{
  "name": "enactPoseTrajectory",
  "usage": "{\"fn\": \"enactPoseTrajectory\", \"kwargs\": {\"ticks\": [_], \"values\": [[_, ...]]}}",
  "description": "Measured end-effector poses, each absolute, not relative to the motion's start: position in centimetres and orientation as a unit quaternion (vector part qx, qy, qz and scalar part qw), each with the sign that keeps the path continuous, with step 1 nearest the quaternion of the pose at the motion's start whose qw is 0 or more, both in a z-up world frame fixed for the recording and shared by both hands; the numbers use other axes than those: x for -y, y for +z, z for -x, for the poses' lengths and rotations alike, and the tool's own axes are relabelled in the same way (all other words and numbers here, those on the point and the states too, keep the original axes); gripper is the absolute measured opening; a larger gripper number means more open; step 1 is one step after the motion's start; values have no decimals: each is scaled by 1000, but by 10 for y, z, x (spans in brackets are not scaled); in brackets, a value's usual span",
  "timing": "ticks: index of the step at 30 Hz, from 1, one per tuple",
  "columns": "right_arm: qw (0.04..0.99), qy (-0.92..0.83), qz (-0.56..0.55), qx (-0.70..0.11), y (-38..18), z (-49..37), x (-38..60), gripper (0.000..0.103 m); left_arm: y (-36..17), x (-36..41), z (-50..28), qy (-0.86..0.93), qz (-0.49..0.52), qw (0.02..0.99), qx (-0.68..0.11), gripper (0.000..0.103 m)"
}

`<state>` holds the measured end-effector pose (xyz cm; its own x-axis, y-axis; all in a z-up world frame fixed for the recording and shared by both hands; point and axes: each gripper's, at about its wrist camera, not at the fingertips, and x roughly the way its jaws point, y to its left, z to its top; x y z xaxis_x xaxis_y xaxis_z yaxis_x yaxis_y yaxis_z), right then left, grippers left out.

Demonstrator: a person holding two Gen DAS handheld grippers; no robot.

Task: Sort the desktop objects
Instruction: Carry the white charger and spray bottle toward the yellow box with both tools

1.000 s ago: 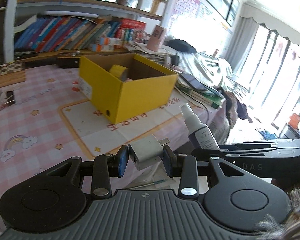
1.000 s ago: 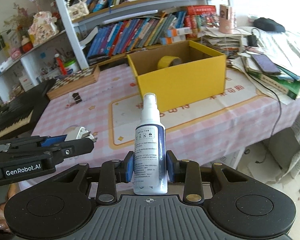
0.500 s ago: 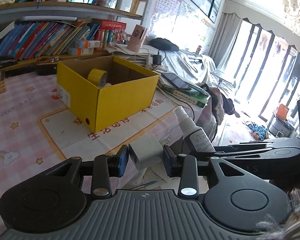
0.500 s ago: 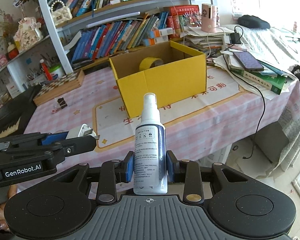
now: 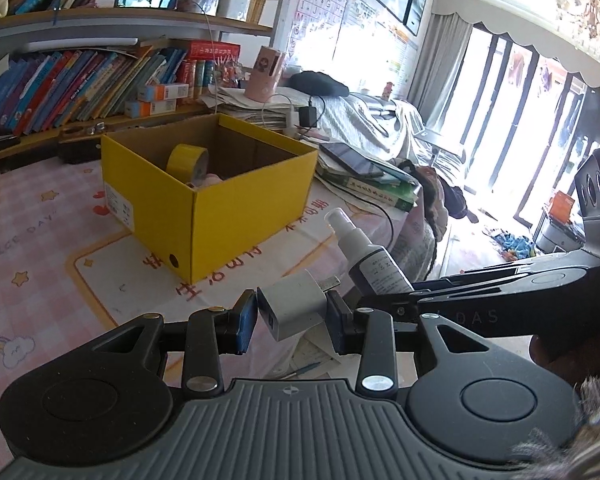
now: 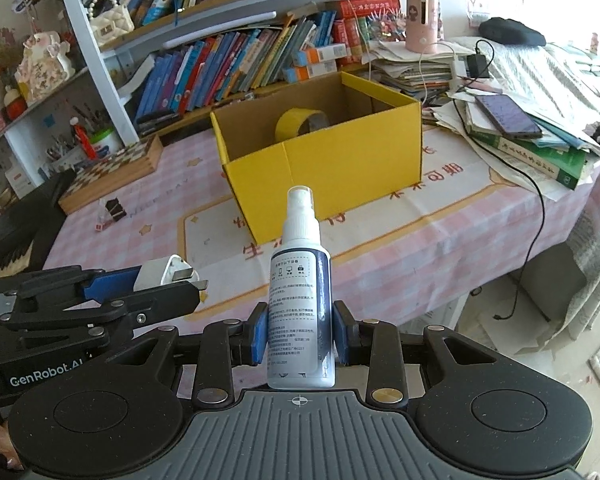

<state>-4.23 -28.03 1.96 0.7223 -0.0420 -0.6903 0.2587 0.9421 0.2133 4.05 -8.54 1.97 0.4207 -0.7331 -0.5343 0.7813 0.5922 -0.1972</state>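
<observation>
Left gripper (image 5: 292, 322): nearest the lens, blue pads pinched on a white plug adapter (image 5: 294, 306), held tilted with its metal prongs pointing up and to the right, above the table's near edge.
Right gripper (image 6: 300, 338): blue pads clamped on the lower body of a white spray bottle (image 6: 301, 300), upright, nozzle on top, printed label facing the camera.
Side by side: in the right wrist view the left gripper's fingers reach in from the left with the adapter; in the left wrist view the bottle leans in from the right, just beside the adapter.
Table (image 6: 440, 236): pink checked cloth with a cream mat printed in red characters.
Yellow cardboard box (image 6: 340, 168): open-topped, standing on the mat beyond both grippers; a roll of yellow tape (image 6: 296, 122) stands on edge inside.
Right of box: a stack of books topped by a dark phone (image 6: 506, 116), a black cable trailing over the table edge.
Left of box: a wooden chessboard case (image 6: 112, 174).
Background: shelves packed with books (image 6: 228, 64).
</observation>
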Motion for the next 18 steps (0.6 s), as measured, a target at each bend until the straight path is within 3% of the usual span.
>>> {"fn": "enactPoseTrajectory", "kwargs": {"ticks": [18], "values": [[951, -79, -117, -274, 78, -51, 337, 33, 59, 129, -124, -450, 3, 863, -230, 34]]}}
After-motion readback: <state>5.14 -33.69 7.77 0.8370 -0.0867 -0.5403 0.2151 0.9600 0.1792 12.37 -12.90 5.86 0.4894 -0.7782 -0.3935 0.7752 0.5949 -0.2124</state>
